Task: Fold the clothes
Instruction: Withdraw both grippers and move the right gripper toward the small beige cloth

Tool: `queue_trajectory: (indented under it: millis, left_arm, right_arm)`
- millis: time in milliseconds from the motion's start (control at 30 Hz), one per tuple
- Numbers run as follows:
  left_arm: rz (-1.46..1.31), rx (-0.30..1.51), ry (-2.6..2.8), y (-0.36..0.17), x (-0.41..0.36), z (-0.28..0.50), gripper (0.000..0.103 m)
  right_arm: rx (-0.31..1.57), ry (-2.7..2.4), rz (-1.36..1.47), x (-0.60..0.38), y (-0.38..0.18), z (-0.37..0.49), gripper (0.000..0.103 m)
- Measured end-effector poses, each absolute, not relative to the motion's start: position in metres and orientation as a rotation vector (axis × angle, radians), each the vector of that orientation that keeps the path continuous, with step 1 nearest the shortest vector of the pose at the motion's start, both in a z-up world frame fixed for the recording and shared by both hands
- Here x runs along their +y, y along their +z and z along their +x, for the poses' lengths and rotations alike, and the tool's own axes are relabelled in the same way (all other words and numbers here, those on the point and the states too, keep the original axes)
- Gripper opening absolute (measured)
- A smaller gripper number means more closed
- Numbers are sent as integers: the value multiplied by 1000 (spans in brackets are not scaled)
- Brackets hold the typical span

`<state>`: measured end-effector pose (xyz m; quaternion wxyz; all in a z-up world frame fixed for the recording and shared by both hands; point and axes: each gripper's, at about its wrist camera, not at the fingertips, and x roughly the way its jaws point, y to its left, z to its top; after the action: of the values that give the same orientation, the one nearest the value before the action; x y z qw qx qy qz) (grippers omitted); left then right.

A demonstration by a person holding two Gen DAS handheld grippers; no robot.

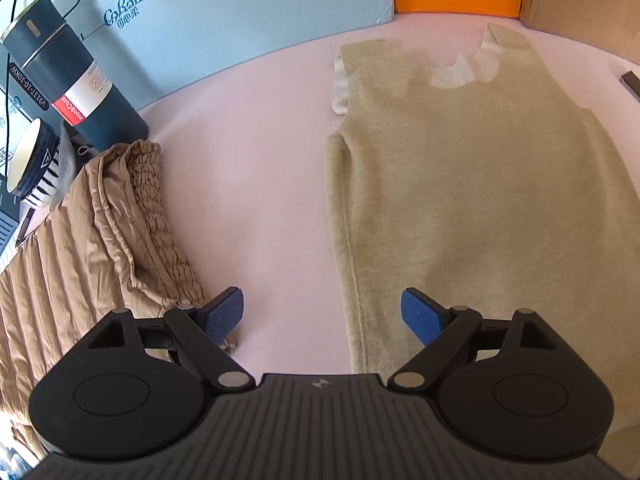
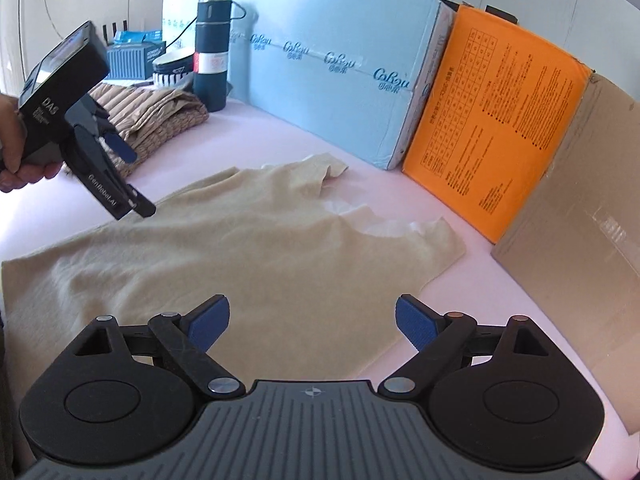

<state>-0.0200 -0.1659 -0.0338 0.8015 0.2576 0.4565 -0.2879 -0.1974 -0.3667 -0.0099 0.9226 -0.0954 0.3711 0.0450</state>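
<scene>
A beige vest (image 1: 476, 184) lies spread flat on the pink table (image 1: 256, 168), its neck toward the far side, where white lining (image 1: 452, 74) shows at the neckline and at the left armhole. The vest's hem lies at the near edge of the table.

The left gripper (image 1: 323, 312) hovers above the vest's near left edge with its jaws wide apart and nothing between them; one blue pad (image 1: 226, 312) is over bare table, the other over the cloth. In the right wrist view the same left gripper (image 2: 120, 152) shows at the left, held by a hand (image 2: 14, 148), above the vest's (image 2: 224, 248) left side.

The right gripper (image 2: 313, 320) hangs over the vest's near right part, its jaws likewise spread wide and empty, the right pad (image 2: 416, 322) near the cloth's right edge.

To the left of the vest, apart from it, a folded brown quilted garment (image 1: 108, 232) rests on the table. Beyond this stand a dark flask (image 1: 68, 76) and a striped cup (image 1: 36, 164). Along the far side stand a blue box (image 2: 332, 76), an orange box (image 2: 496, 128) and a brown carton (image 2: 576, 264), in that order from left to right.
</scene>
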Motion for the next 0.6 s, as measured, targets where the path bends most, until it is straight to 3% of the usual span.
queue_trajectory:
  millis: [133,367,600]
  left_arm:
    - [448,915,-664,-18,-182,15,85]
    - [239,881,-647,-23,-225,100,85]
    - [240,858,-758,-56,-272,160,84]
  right_arm:
    - [673,61,-124,-414,-1,-159,101]
    - [658,-28,205,-513,-35,-93,101]
    - [668,-68,248,-553,-70,-59,101]
